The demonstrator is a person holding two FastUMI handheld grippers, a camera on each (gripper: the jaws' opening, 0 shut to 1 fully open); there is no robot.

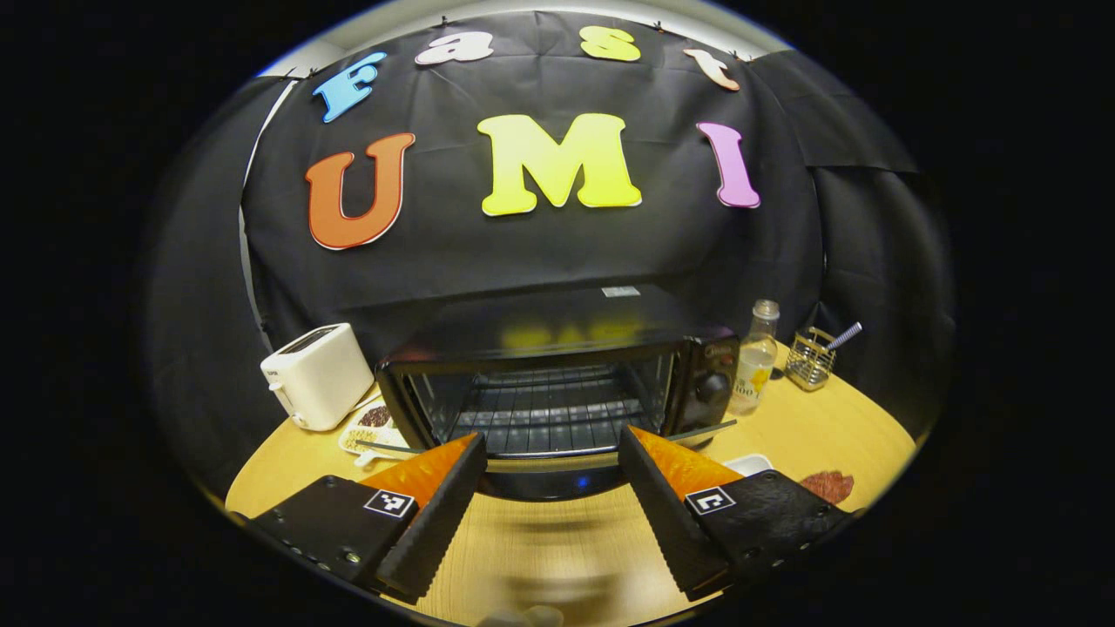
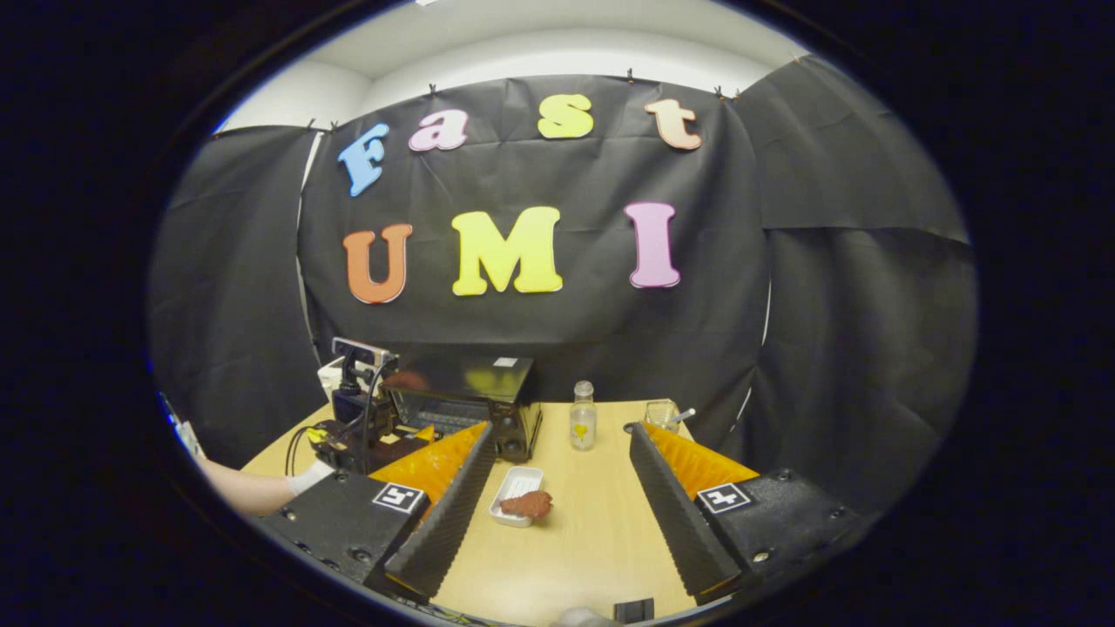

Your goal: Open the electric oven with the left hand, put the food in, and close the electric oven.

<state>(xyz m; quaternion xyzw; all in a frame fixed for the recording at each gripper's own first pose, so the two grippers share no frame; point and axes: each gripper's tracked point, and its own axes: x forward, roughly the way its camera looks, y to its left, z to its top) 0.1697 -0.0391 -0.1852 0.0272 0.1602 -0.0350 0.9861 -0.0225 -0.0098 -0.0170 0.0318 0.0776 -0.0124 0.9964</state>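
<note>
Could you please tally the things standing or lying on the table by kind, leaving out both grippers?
Appliances: 2, the oven and the toaster
Bottles: 1
Wire holders: 1
Dishes: 2, the white tray and the plate
Food pieces: 1
Total: 7

My left gripper [image 1: 552,475] and right gripper [image 2: 557,466] are each showing black screw-studded bodies wearing square coded tags behind ribbed fingers; I'm wearing a white glove [image 2: 307,477].
</note>
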